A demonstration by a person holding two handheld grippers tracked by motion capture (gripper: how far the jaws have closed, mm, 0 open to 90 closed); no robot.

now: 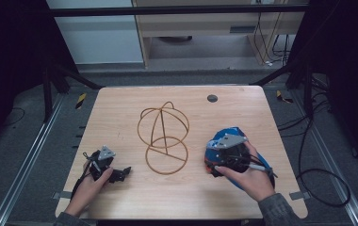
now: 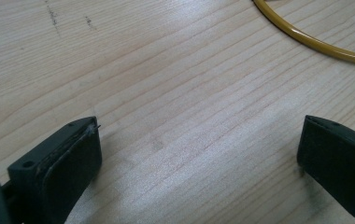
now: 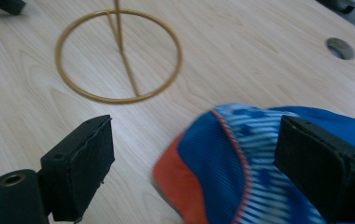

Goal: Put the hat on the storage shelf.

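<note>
Hovering over the blue and orange cap (image 3: pixel 259 168) (it lies on the table (image 1: pixel 120 108), right of the wire stand (image 1: pixel 164 136)), the right gripper (image 3: pixel 192 163) has its jaws wide apart, seemingly untouching. The left gripper (image 2: pixel 199 158) rests open on bare wood.

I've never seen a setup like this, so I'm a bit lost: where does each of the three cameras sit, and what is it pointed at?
High view: above the person's side, looking forward and down on the pale wooden table; both forearms and hands enter below.
Left gripper view: on the left tongs, looking along open jaws at bare tabletop.
Right gripper view: on the right tongs, open over the blue and orange cap.
Shared: all show the golden wire hat stand.
</note>
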